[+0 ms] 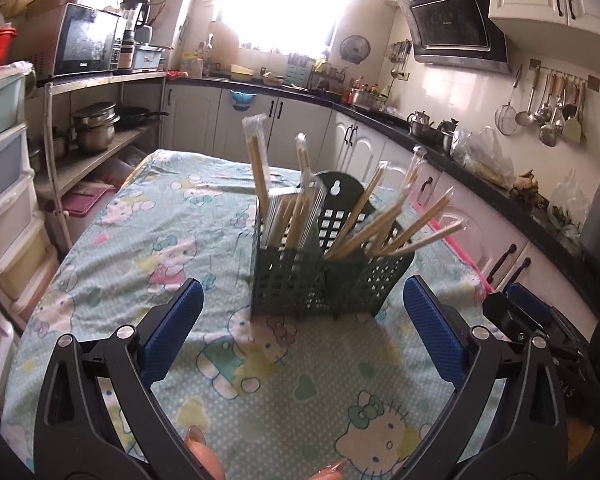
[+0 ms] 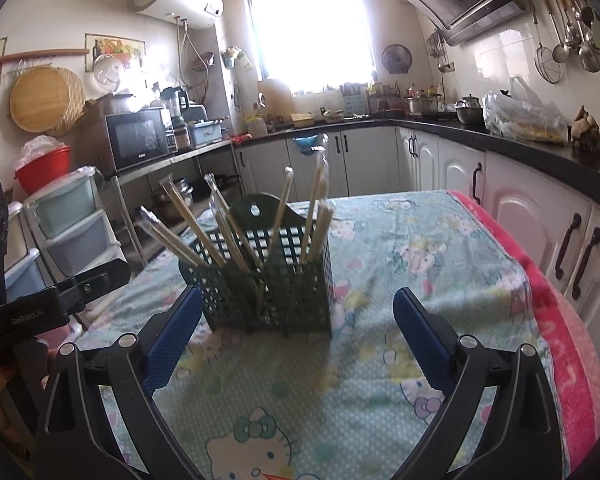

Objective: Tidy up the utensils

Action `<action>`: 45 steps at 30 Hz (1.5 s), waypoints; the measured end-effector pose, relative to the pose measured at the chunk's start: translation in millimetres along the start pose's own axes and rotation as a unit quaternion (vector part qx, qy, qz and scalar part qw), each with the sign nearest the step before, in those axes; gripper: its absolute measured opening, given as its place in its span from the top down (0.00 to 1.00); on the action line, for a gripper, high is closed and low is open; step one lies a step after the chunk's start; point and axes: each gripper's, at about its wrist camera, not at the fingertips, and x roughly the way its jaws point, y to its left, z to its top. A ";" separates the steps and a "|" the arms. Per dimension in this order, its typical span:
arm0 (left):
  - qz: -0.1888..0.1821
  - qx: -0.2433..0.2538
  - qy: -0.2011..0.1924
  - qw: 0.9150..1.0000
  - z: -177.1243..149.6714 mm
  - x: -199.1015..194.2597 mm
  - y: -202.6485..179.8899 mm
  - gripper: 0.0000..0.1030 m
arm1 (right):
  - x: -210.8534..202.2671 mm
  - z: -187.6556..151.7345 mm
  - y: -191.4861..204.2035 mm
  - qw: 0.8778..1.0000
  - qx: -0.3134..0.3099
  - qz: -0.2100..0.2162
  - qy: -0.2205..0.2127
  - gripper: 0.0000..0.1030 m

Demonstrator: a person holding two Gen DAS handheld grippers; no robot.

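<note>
- A dark green perforated utensil basket (image 1: 320,276) is seen standing upright on the worktop (image 1: 140,240), which is covered by a pale blue cartoon-cat cloth (image 2: 420,248).
- The basket is divided into compartments, and a taller back plate with a hanging hole (image 1: 335,188) rises behind them.
- Plastic-wrapped chopsticks (image 1: 260,168) are held in the basket; in the left wrist view one bundle stands nearly upright in the left compartment, while others lean out to the right over the rim.
- In the right wrist view the same chopsticks (image 2: 196,220) are seen fanning to the left, with a few nearly upright on the right side.
- The left gripper (image 1: 303,312) is shown with its blue-padded fingers (image 1: 176,328) spread wide apart; nothing is held between them, and the basket is seen just beyond them, apart from both pads.
- The right gripper (image 2: 298,320) is likewise shown with its fingers (image 2: 420,344) wide apart and empty; the basket lies ahead, close to the left finger, though contact cannot be told.
- The right gripper's black body (image 1: 540,332) is visible at the right edge of the left wrist view, and the left gripper's body (image 2: 60,296) at the left edge of the right wrist view.
- Fingertips of a hand (image 1: 204,456) are glimpsed at the bottom edge of the left wrist view.
- A pink border (image 2: 560,320) runs along the worktop's right side.
- Behind, a microwave (image 2: 140,142), stacked drawers (image 1: 4,168), a range hood (image 1: 456,24) and hanging ladles (image 1: 548,108) are seen.
</note>
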 end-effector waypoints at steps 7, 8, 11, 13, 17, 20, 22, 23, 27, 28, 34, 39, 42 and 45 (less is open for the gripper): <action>0.016 0.005 -0.018 1.000 -20.1 -1.6 4.7 0.10 | 3.3 -17.8 -5.0 1.000 -0.002 -0.012 0.013 0.08; 0.017 0.006 -0.020 1.000 -21.5 -1.6 4.5 0.10 | 3.7 -19.7 -5.6 1.000 -0.002 -0.013 0.014 0.08; 0.020 0.015 -0.029 0.999 -29.3 -1.5 3.3 0.10 | 3.0 -26.9 -9.3 1.000 0.001 -0.015 0.007 0.08; 0.018 0.016 -0.032 0.999 -31.6 -1.4 2.8 0.10 | 1.9 -30.9 -9.6 1.000 0.000 -0.020 -0.001 0.07; 0.015 0.017 -0.046 0.999 -38.6 -1.1 2.7 0.10 | -3.3 -38.3 -11.4 0.999 -0.003 -0.025 -0.026 0.06; 0.017 0.018 -0.051 0.998 -44.3 1.2 3.6 0.10 | -6.9 -44.2 -10.6 0.999 -0.003 -0.025 -0.037 0.06; 0.019 0.018 -0.057 0.998 -48.4 1.9 4.8 0.10 | -8.4 -48.3 -8.7 0.999 -0.007 -0.024 -0.042 0.06; 0.022 0.022 -0.061 0.998 -51.1 2.3 5.2 0.10 | -8.9 -50.2 -7.5 0.999 -0.010 -0.024 -0.043 0.06; 0.023 0.027 -0.068 0.997 -60.1 4.2 5.1 0.10 | -11.5 -60.3 -0.4 0.998 -0.025 -0.028 -0.051 0.06; 0.023 0.031 -0.069 0.997 -61.8 4.2 4.6 0.10 | -12.1 -62.9 1.0 0.998 -0.027 -0.029 -0.052 0.06; 0.013 0.041 -0.077 0.996 -69.6 3.3 0.0 0.10 | -14.5 -67.9 4.4 0.997 -0.033 -0.038 -0.066 0.06; 0.008 0.044 -0.074 0.996 -73.8 5.0 -3.0 0.10 | -14.1 -69.2 3.1 0.997 -0.029 -0.040 -0.065 0.06; 0.007 0.042 -0.077 0.996 -73.9 3.5 -2.1 0.10 | -14.2 -69.2 3.6 0.997 -0.030 -0.040 -0.065 0.06; 0.006 0.042 -0.078 0.996 -74.1 3.0 -1.6 0.10 | -13.9 -69.5 4.0 0.997 -0.031 -0.040 -0.065 0.06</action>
